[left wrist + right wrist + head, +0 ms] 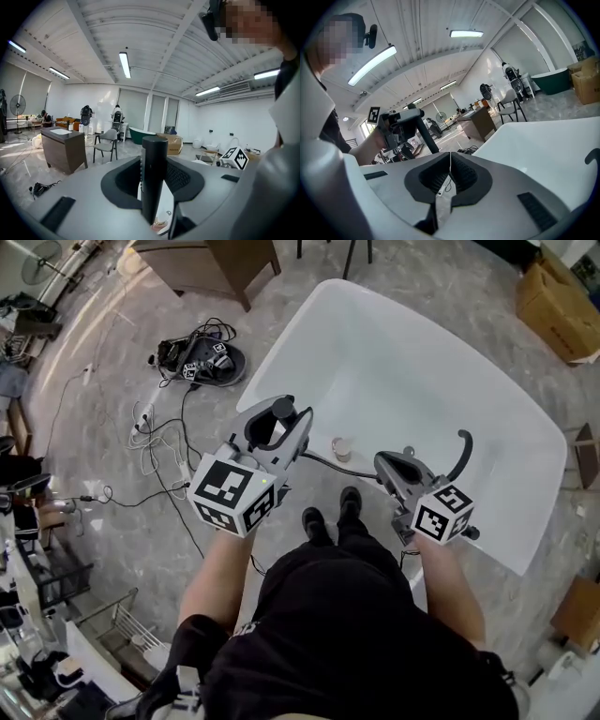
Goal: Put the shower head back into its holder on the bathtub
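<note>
My left gripper (278, 420) is shut on the black cylindrical handle of the shower head (281, 410), held upright over the near rim of the white bathtub (422, 362). In the left gripper view the handle (153, 173) stands between the jaws. A dark hose (328, 463) trails from it toward a small round fitting (342, 448) on the rim. My right gripper (401, 468) hangs shut and empty over the same rim, beside a black curved spout (462, 451). In the right gripper view its jaws (449, 165) meet, and the left gripper (396, 125) with the handle (427, 138) shows at the left.
Cables and a power strip (155, 432) lie on the floor at the left, with a black device (202, 362) beyond them. A wooden desk (211, 263) stands at the back, a cardboard box (561, 301) at the far right. The person's feet (328, 517) are against the tub.
</note>
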{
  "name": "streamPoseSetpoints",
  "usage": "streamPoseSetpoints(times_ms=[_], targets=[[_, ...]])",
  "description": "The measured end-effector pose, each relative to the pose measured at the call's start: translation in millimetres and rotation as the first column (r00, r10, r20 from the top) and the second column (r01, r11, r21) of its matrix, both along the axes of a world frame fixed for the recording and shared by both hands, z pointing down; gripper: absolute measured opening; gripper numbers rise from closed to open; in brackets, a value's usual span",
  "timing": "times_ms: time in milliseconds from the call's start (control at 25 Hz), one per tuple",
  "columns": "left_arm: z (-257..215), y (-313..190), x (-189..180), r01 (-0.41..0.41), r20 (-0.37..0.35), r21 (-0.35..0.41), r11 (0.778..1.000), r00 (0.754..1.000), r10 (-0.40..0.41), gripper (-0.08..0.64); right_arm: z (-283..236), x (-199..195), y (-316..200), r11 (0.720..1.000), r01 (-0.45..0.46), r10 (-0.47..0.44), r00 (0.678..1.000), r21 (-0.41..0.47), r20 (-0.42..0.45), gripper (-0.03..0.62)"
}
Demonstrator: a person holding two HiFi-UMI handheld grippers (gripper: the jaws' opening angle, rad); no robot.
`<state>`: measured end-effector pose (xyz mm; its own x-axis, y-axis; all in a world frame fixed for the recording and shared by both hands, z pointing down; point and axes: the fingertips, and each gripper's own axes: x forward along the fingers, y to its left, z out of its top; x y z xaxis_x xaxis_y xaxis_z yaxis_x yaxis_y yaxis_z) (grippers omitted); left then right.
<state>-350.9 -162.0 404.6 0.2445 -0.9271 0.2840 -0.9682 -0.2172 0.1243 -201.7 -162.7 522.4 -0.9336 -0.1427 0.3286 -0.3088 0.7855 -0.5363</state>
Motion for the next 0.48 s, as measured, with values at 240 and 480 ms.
streamPoseSetpoints(times_ms=[240, 480], targets=[[-20.3, 3.6, 15.6, -0.088, -0.052, 0.056, 0.995, 0.994, 0.091, 0.138, 7.4, -12.9, 25.1, 0.999, 0.03, -0.029, 0.999, 0.034, -0.025, 0.077], [-87.4, 29.5, 23.4, -0.166, -0.072, 0.19, 0.968, 0.981, 0.182, 0.137, -9.8, -40.5, 59.9, 0.993, 0.078, -0.078, 0.997, 0.084, -0.01, 0.143]])
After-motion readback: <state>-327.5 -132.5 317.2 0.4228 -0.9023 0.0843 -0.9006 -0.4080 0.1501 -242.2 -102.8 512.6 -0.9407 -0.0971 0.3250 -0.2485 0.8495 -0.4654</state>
